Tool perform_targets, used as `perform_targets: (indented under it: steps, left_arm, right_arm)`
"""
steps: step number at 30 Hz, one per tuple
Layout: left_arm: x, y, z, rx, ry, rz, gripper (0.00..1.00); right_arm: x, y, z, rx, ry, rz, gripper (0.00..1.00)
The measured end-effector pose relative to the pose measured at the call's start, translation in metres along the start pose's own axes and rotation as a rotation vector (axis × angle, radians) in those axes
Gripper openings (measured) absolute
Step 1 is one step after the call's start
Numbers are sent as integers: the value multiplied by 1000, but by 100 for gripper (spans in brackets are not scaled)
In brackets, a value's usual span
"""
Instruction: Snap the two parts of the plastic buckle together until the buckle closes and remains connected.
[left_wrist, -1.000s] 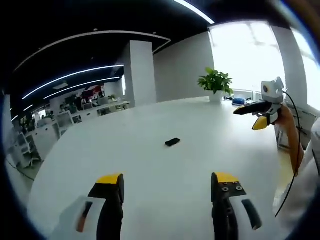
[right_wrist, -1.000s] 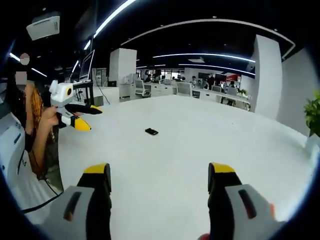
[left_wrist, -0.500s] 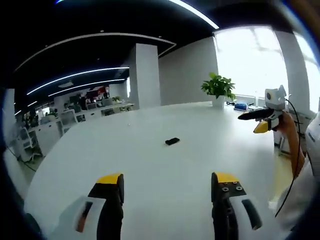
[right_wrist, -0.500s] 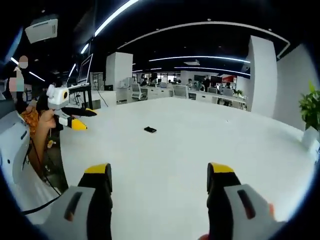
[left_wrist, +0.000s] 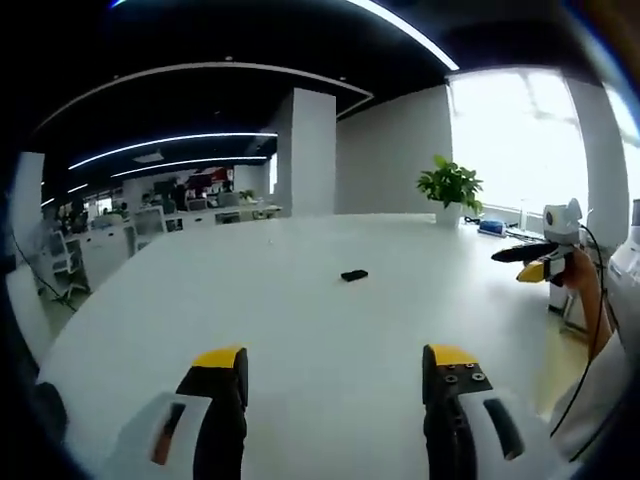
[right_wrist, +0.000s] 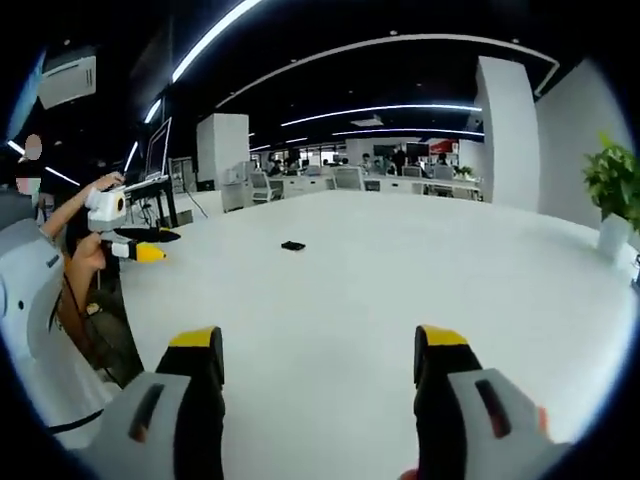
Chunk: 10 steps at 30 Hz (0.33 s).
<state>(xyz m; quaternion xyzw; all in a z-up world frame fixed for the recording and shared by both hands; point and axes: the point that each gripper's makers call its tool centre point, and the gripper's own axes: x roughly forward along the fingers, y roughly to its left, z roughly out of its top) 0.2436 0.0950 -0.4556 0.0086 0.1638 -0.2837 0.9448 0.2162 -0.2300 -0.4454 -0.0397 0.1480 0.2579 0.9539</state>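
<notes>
Left gripper (left_wrist: 335, 375) and right gripper (right_wrist: 318, 357) are hovering over the white worktop (left_wrist: 300, 320), fingers spread wide, gripping nothing. The buckle (left_wrist: 354, 275) is lying farther out, mid-worktop. 1 potted plant (left_wrist: 451, 187) is standing beyond.

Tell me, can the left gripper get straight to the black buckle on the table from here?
Probably yes. The left gripper is open, its fingers apart, and the buckle lies ahead on the bare white table with nothing between. It is some way off, so a forward reach is needed.
</notes>
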Motion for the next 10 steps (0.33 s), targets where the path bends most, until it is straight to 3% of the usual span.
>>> perform_targets:
  steps: [10]
  left_arm:
    - [2, 2, -7, -13, 19, 0, 72]
  right_arm:
    - [-3, -4, -6, 17, 13, -28, 78]
